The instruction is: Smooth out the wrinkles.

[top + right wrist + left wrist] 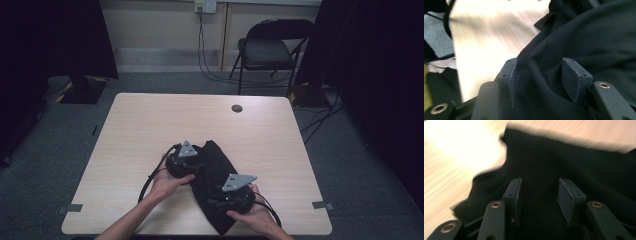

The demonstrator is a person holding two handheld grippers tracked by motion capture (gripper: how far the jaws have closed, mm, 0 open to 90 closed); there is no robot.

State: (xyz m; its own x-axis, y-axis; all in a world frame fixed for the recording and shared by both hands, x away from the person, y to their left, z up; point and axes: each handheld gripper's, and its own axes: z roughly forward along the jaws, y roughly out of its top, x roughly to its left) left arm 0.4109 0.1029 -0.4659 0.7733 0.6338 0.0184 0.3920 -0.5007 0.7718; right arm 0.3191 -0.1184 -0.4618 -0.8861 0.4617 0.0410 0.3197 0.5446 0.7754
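Note:
A black cloth (pixel 216 159) lies crumpled on the near middle of the light wooden table (pixel 150 125). My left gripper (pixel 198 164) is at the cloth's left edge, pointing right into it. In the left gripper view its jaws (pixel 540 192) stand apart, low over the dark fabric (pixel 564 162). My right gripper (pixel 213 202) is at the cloth's near end, pointing left. In the right gripper view its jaws (pixel 540 72) are spread, with a fold of the cloth (pixel 586 37) rising between the pads (pixel 574 77); I see no pinch.
A round cable hole (pixel 237 108) sits in the table's far side. A folding chair (pixel 270 50) stands beyond the table, with cables (pixel 202 55) down the wall. Tape marks (pixel 322 205) sit at the near corners. Bare wood surrounds the cloth.

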